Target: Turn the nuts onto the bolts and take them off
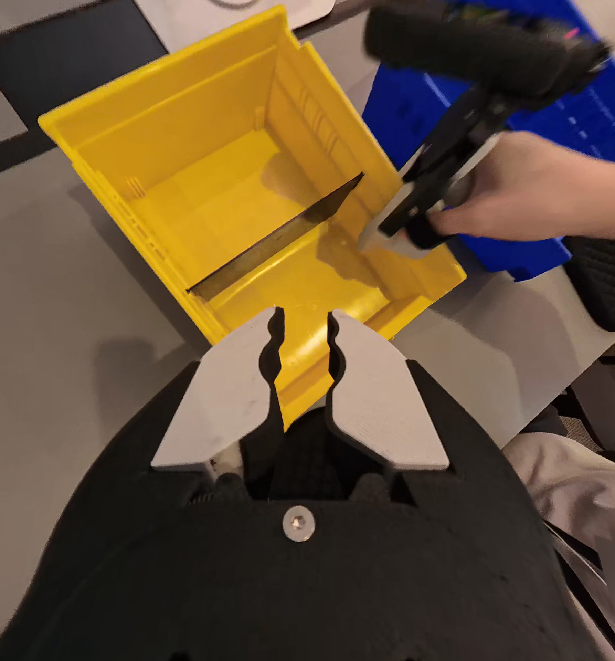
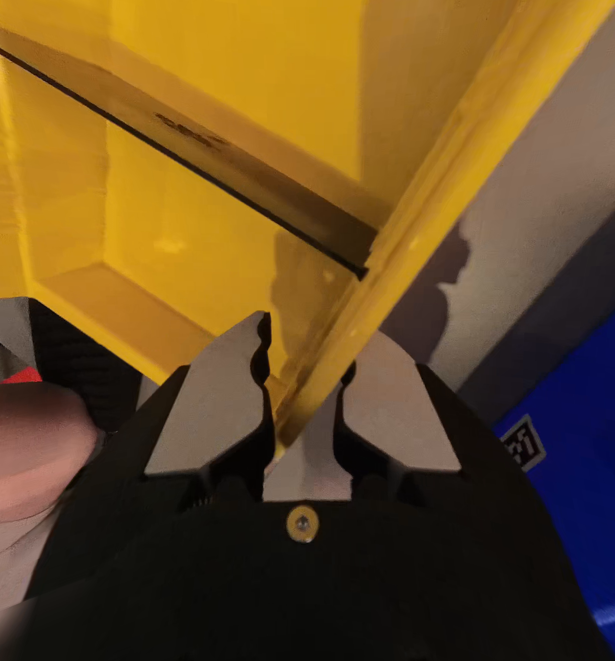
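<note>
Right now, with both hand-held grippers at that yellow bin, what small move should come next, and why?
Probably close the right hand-held gripper on the side wall of the yellow bin. Its fingers straddle that wall but seem not yet clamped, and the bin looks empty apart from its dark divider, with no nuts or bolts visible; a firm hold seems needed before shifting it.

Left hand-held gripper (image 1: 304, 318): broad matte-black body, two pale grey plastic fingers (image 1: 227, 390) with wavy black inner pads, one silver hex-socket screw (image 1: 298, 523) centred below them. Right hand-held gripper (image 2: 311, 334): same build, its screw (image 2: 302, 524) sits in a yellowish washer. In the left wrist view the right unit (image 1: 399, 221) is motion-blurred, with a fuzzy black bulk (image 1: 477, 53) on top, possibly a padded handle.
</note>
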